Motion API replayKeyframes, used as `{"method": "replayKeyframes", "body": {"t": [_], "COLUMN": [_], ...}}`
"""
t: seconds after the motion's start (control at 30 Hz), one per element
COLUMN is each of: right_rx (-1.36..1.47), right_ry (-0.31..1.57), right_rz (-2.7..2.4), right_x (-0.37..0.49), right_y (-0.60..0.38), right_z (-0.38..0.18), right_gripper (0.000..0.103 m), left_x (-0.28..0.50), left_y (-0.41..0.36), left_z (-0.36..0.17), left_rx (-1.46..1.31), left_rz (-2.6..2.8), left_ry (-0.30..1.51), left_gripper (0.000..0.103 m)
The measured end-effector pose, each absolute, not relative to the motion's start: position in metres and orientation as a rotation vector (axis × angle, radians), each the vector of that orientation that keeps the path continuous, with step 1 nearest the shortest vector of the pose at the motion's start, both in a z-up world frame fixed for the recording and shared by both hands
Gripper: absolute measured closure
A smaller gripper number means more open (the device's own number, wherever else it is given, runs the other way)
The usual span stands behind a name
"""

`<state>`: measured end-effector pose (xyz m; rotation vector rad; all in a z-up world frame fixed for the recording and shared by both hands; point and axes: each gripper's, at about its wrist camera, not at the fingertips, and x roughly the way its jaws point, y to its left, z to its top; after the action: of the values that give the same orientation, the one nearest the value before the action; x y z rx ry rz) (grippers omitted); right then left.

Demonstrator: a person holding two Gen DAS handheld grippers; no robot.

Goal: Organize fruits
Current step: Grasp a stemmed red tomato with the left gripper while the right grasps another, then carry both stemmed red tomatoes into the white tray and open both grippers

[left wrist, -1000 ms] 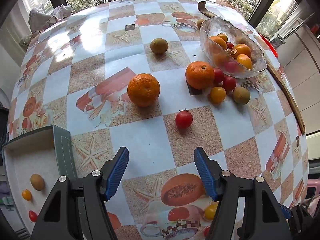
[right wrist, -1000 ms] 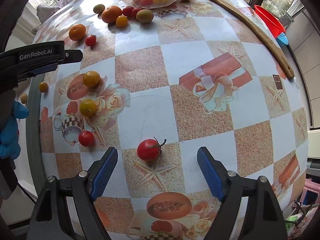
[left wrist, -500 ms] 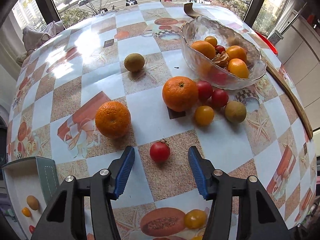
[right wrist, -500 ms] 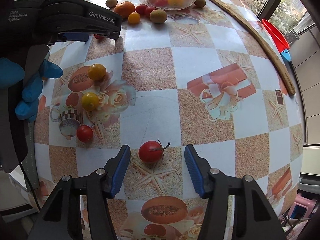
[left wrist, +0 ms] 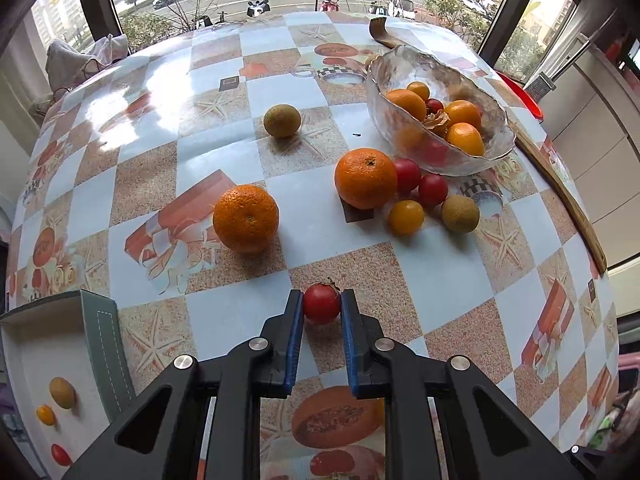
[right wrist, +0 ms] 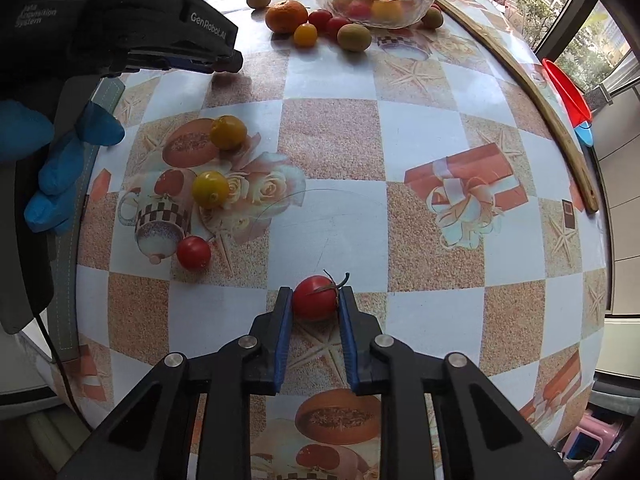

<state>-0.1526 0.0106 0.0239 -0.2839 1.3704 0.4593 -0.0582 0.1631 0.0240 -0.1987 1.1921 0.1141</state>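
Left wrist: left gripper (left wrist: 321,304) jaws clamp red tomato (left wrist: 321,304) | right gripper (right wrist: 314,298) jaws closing on stemmed tomato (right wrist: 314,298)

Glossy cloth, glass and matt plastic

The worktop (left wrist: 432,276) wears a smooth, shiny printed covering that throws back window glare. The bowl (left wrist: 436,156) is clear, rippled glass. Each orange (left wrist: 245,218) has dimpled, pebbly skin; the small red tomato (right wrist: 314,297) is sleek and glossy. The hand-held gripper (left wrist: 321,304) is matt black plastic with blue pads and bright metal screws.
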Motion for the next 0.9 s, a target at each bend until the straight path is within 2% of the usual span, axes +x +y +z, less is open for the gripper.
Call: {"method": "replayKeyframes", "body": {"t": [0.37,0.9], "right_rx": [-0.106,-0.147], "right_ry": [1.425,1.407], "right_rz": [0.445,0.538], "right_x": [-0.136,-0.126], "right_y": [-0.013,0.031], "right_z": [0.031,0.043], "right_gripper": [0.078,0.078], "left_x": [-0.113,-0.19], "left_y": [0.185,0.235], "left_z": [0.051,0.074], "left_rx": [-0.233,-0.274], "left_rz": [0.113,0.224], "left_ry": [1.169,1.145], "left_gripper": [0.083,0.083]}}
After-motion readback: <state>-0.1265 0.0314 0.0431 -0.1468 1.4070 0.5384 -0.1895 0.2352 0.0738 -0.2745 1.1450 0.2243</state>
